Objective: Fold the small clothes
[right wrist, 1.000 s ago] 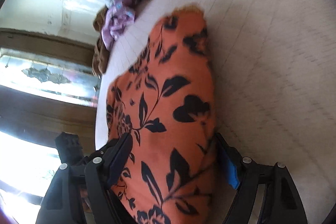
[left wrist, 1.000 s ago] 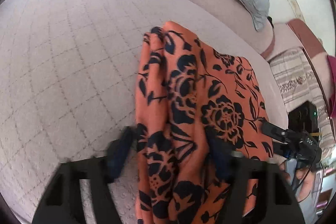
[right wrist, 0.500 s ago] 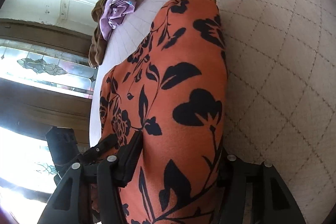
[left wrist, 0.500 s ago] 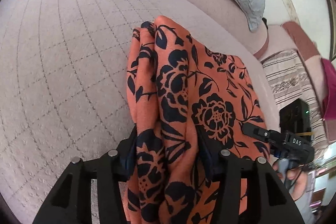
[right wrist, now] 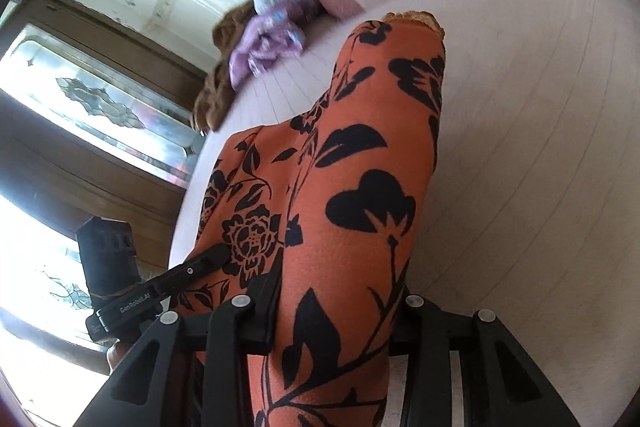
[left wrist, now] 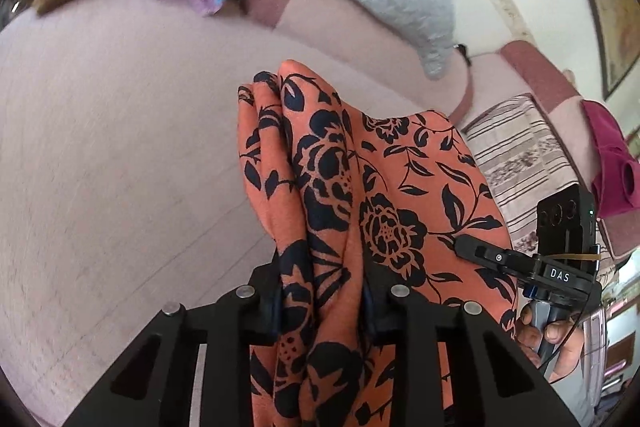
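Both claws pinched the orange floral garment (left wrist: 400, 187) above the bed (left wrist: 120, 147).
Left claw (left wrist: 322, 291) and right claw (right wrist: 340, 303) each clamped a bunched edge; the cloth looked light, limp and slippery, best held at corners.

Left wrist: you look close along the orange garment (left wrist: 372, 195) toward the bed's (left wrist: 120, 147) pillow edge.
Right wrist: close, same garment (right wrist: 360, 187), facing the same pillow edge.

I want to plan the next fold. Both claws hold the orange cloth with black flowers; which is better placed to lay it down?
Probably neither alone. The left claw and right claw each pinch the orange cloth with black flowers, so both should lower together.
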